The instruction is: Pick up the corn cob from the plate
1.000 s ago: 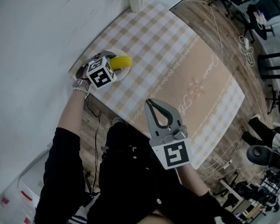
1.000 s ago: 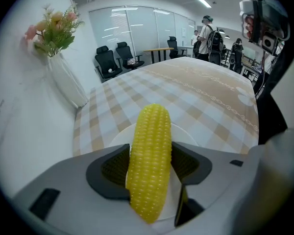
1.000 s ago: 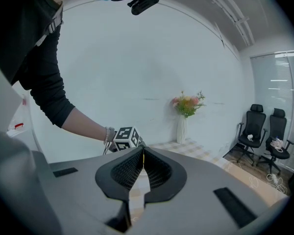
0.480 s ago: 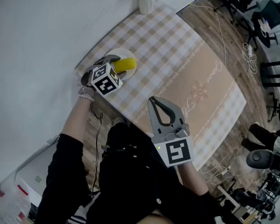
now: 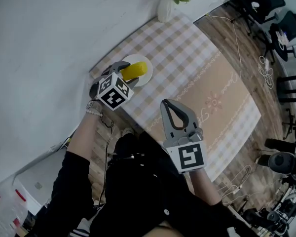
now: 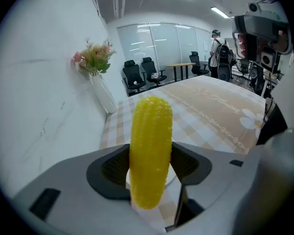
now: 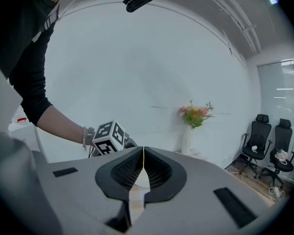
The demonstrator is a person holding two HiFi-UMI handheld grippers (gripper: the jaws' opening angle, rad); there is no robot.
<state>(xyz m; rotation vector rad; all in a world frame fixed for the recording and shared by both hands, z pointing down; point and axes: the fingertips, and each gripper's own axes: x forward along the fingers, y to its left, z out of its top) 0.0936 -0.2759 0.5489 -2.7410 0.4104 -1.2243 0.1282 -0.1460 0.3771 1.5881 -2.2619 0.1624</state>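
Here the grey left gripper (image 6: 151,166) stands wide, pads (image 6: 110,168) clamped on the bumpy yellow corn cob (image 6: 151,126) mid-length, just over the small white round plate (image 5: 137,59); the right gripper (image 7: 143,168) — closed, empty — waits apart; lift straight, squeeze steady, lest the cob pivot.

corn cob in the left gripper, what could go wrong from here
1. The left gripper holds the corn cob near one end, with most of it jutting past the jaws; it may pivot or slip out.
2. The plate sits close to the edge of the table, so a dropped cob could roll off.
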